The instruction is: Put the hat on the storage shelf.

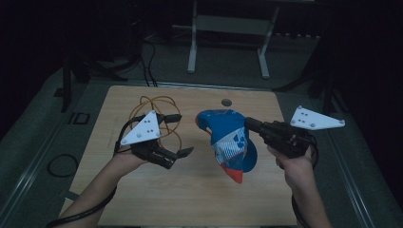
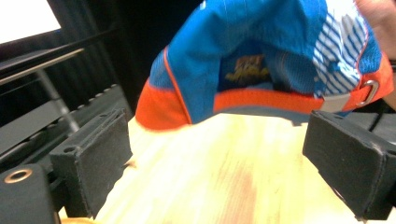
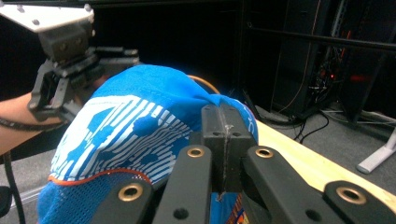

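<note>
From the high view, your right hand-held gripper (image 1: 252, 124) pinches the cap (image 1: 228, 142) by its upper edge and holds it up off the table (image 1: 199, 199), so the cap hangs free, probably to let you turn or reshape it. The cap's long axis runs away from that gripper toward you, its orange end lowest. Your left hand-held gripper (image 1: 183, 153) stands apart from the cap on its far side from the right gripper, jaws spread and empty, aimed at the cap. An orange cable (image 1: 159, 102) lies coiled beyond the left gripper.

In the left gripper view, the spread jaws frame the cap (image 2: 261, 70) ahead of them, nothing between the pads. The cap's orange band and strap buckle (image 2: 369, 88) face this gripper.

In the right gripper view, the jaws are pressed together on the cap (image 3: 140, 121), fabric caught between them. The crown bulges away past the pads, toward the left hand-held gripper (image 3: 56, 93) beyond it.
</note>
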`<action>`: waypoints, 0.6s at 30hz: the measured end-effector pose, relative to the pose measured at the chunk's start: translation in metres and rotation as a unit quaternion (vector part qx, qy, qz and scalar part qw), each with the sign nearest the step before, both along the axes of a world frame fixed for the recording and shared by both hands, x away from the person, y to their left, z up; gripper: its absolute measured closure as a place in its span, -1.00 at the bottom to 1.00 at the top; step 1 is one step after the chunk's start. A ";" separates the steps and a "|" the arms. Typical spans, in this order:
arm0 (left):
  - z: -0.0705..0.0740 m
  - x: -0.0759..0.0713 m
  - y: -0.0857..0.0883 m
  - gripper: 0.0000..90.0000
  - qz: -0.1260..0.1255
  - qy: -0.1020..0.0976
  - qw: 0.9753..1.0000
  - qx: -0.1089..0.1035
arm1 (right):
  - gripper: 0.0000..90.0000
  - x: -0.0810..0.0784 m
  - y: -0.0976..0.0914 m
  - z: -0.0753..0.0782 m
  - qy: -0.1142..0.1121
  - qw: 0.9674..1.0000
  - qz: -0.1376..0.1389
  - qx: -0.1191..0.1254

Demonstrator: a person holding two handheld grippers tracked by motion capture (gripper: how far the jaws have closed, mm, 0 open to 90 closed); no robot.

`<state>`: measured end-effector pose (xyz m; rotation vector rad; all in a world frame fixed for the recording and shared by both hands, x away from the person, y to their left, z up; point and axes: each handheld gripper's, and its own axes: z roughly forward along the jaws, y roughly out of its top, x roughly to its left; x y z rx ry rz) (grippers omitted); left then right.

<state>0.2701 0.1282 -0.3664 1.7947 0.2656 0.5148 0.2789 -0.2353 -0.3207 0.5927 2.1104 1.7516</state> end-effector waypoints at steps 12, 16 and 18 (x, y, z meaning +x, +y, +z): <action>-0.041 -0.021 0.029 -0.78 0.053 0.003 0.999 -0.002 | 1.00 0.018 0.020 0.021 -0.009 1.000 -0.003 0.007; -0.056 -0.027 0.037 -0.77 0.068 0.012 0.998 0.001 | 1.00 0.026 0.029 0.028 -0.007 1.000 0.001 0.012; -0.064 -0.030 0.043 -0.77 0.073 0.020 0.997 -0.002 | 1.00 0.030 0.035 0.032 -0.010 1.000 -0.002 0.009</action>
